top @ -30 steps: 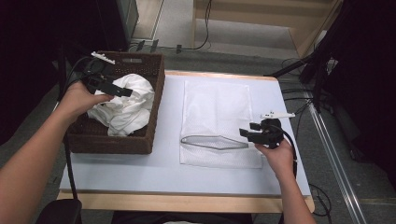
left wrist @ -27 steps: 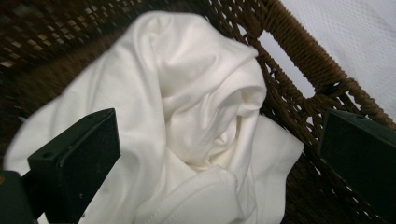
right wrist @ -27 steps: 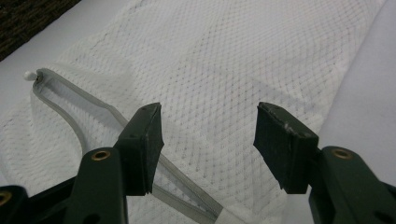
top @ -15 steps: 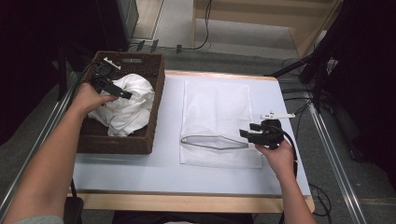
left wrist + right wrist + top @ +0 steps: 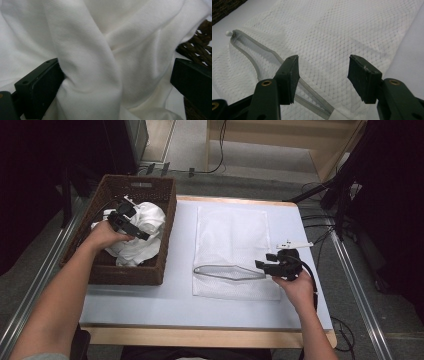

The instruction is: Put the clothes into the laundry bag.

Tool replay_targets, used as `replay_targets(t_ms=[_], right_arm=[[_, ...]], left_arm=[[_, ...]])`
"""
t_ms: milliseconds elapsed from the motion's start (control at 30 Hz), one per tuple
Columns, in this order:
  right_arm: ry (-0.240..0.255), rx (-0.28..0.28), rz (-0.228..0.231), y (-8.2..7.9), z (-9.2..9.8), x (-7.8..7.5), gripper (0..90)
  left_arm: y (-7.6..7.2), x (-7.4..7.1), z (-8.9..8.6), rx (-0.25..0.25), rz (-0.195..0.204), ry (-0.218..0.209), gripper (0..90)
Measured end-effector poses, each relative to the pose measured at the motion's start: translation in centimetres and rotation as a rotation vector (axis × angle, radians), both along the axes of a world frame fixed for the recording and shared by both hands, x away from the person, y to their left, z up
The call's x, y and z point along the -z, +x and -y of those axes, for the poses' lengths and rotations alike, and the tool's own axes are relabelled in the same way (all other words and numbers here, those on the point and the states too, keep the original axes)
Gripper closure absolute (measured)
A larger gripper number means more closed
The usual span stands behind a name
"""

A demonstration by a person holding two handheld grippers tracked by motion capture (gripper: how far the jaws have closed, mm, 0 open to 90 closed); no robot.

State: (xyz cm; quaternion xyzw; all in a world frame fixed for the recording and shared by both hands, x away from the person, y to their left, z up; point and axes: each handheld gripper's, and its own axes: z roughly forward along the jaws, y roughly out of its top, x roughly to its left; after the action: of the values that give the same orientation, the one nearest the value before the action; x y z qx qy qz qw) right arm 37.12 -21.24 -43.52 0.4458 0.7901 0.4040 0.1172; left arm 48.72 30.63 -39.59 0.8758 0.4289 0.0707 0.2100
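Left gripper [image 5: 131,224] is down in the wicker basket [image 5: 131,272] at the table's left, jaws spread wide with a thick fold of the white cloth [image 5: 100,60] bulging between them. Over on the right, the right gripper [image 5: 270,266] gapes open just above the mesh laundry bag [image 5: 232,232], beside its unzipped opening [image 5: 262,60].
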Motion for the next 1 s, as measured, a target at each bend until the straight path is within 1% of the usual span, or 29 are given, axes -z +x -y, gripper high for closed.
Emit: replay_targets(t_ms=[33, 67, 100, 133, 233, 300, 333, 400, 467, 533, 567, 700, 800, 900, 1000], right_arm=[[-0.001, -0.003, 0.004, 0.0, -0.1, 0.0, 43.7], [-0.001, 0.000, 0.001, 0.0, -0.1, 0.0, 43.6], [-0.005, -0.001, -0.001, 0.1, -0.2, 0.0, 43.6], [-0.005, -0.006, -0.002, 0.1, -0.3, 0.0, 43.6], [-0.008, -0.009, 0.002, 0.1, -0.4, 0.0, 43.6], [-0.010, -0.009, 0.005, 0.1, -0.4, 0.0, 43.5], [-0.009, -0.010, 0.006, 0.2, -0.4, 0.1, 43.5], [-0.014, -0.010, 0.007, 0.2, -0.3, 0.1, 43.5], [-0.015, -0.008, 0.004, 0.3, -0.3, 0.1, 43.5], [-0.016, -0.007, 0.003, 0.3, -0.3, 0.2, 43.5], [-0.020, -0.006, 0.003, 0.3, -0.3, 0.2, 43.5], [-0.025, -0.009, 0.000, 0.5, -0.5, 0.2, 43.5], [-0.023, -0.005, -0.001, 0.7, -0.6, 0.2, 43.5], [-0.027, -0.006, -0.001, 0.8, -0.8, 0.2, 43.4], [-0.033, -0.006, -0.002, 0.8, -1.1, 0.3, 43.4]], left_arm=[[-0.2, 0.2, 0.2, -0.002, 0.026, 0.023, 0.0], [-0.2, 0.6, 0.5, -0.016, 0.052, 0.063, 0.0], [-0.1, 0.9, 0.6, -0.029, 0.064, 0.084, 0.0], [0.1, 1.3, 0.8, -0.053, 0.072, 0.119, 0.0], [0.8, 1.8, 0.8, -0.085, 0.070, 0.130, 0.0], [1.2, 2.0, 0.5, -0.111, 0.068, 0.117, 0.0], [1.4, 2.0, 0.3, -0.121, 0.075, 0.120, 0.0], [1.7, 2.2, -0.3, -0.142, 0.093, 0.106, 0.0], [2.0, 2.6, -0.7, -0.169, 0.083, 0.081, 0.0], [2.1, 3.1, -0.7, -0.162, 0.072, 0.060, 0.0], [2.1, 3.3, -0.7, -0.170, 0.071, 0.054, 0.0], [1.8, 3.6, 0.1, -0.182, 0.081, 0.063, 0.0], [1.8, 3.7, 0.0, -0.178, 0.091, 0.055, 0.0], [2.1, 3.9, 0.0, -0.203, 0.101, 0.060, 0.0], [2.1, 4.0, 0.2, -0.213, 0.118, 0.065, 0.0]])
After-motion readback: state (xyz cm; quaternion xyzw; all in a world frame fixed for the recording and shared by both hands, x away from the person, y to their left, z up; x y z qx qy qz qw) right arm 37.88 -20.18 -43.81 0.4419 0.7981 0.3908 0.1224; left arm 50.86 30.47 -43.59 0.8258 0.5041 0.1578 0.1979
